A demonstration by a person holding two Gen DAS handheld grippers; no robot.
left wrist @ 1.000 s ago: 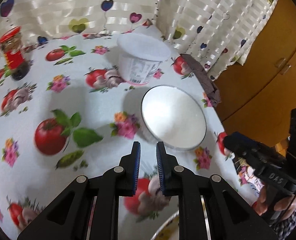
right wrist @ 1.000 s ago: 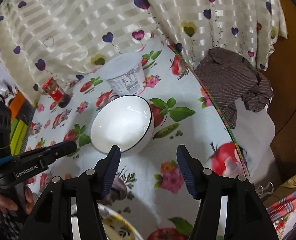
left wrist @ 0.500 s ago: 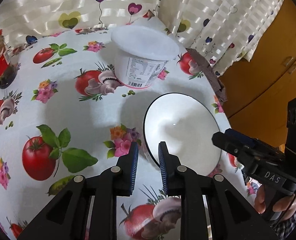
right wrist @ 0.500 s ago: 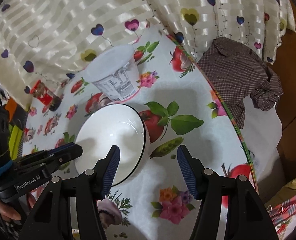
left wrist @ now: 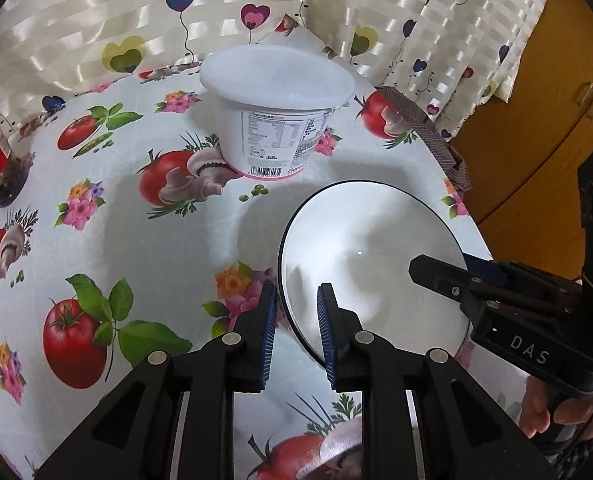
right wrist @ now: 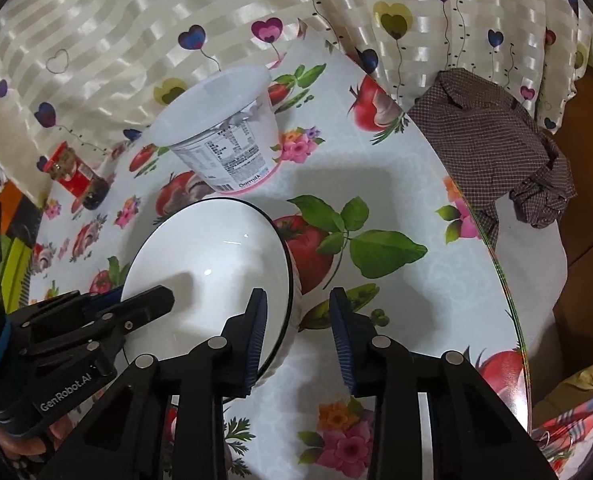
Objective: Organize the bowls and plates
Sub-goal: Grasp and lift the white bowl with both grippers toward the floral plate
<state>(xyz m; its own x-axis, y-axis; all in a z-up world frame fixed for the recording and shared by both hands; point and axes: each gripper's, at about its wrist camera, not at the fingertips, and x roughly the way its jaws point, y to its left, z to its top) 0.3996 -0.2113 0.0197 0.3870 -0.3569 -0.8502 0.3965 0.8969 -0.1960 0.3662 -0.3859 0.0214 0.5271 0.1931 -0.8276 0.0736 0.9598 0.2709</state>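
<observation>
A white bowl with a thin black rim stands on the flowered tablecloth; it also shows in the right wrist view. My left gripper is open, its jaws straddling the bowl's left rim, one finger outside and one inside. My right gripper is open and straddles the bowl's right rim, its left finger inside the bowl. Each gripper shows in the other's view, the right and the left.
A lidded white yogurt tub stands just behind the bowl. A red-lidded jar is at the far left. A brown checked cloth hangs over the table's right edge. A curtain backs the table; a wooden cabinet is at right.
Both grippers have moved forward and down onto the bowl from opposite sides. The right gripper's jaws have narrowed; the left jaws have opened a little wider.
</observation>
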